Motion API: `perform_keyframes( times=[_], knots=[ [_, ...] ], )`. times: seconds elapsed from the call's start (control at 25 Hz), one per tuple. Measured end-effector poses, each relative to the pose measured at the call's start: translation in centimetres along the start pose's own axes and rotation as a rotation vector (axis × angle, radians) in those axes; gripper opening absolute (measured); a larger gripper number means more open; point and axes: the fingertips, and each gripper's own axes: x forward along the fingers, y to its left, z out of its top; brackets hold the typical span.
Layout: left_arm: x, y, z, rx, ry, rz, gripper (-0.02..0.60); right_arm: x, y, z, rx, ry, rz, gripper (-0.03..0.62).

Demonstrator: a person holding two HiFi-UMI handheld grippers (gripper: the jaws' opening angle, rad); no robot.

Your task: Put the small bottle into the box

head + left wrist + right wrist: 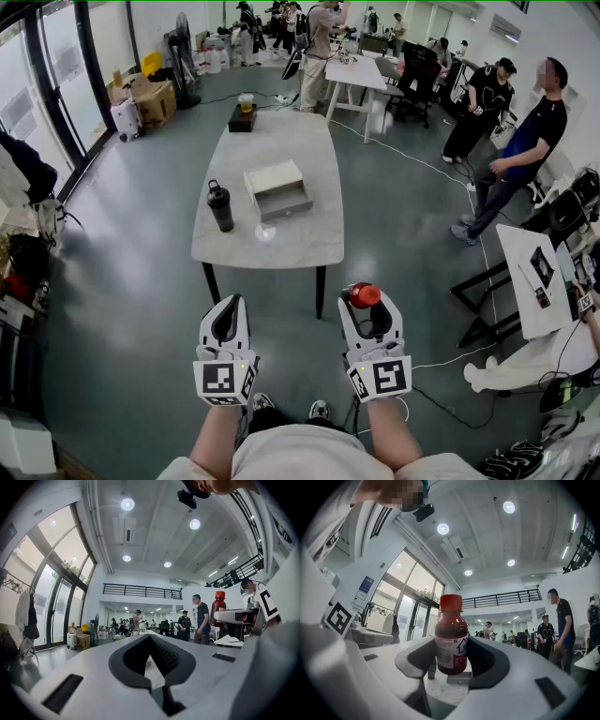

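The small bottle, dark red with a red cap, stands upright between the jaws of my right gripper, which is shut on it. The right gripper view shows the bottle pressed between the two padded jaws. My left gripper is shut and holds nothing. Both grippers hang over the floor, short of the table's near edge. The box, grey and open, sits in the middle of the grey table. From the left gripper view the bottle shows at the right.
A black flask stands on the table just left of the box. A dark tray with a cup sits at the far end. Several people stand at the back and to the right. A white desk is at the right.
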Motion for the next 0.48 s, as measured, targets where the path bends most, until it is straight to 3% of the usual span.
perform_keyframes(
  times=[0.48],
  knots=[
    [-1.1, 3.8, -1.4, -0.028, 0.016, -0.085, 0.021, 2.9, 6.2, -0.8, 0.043, 0.003, 0.005, 0.225]
  ],
)
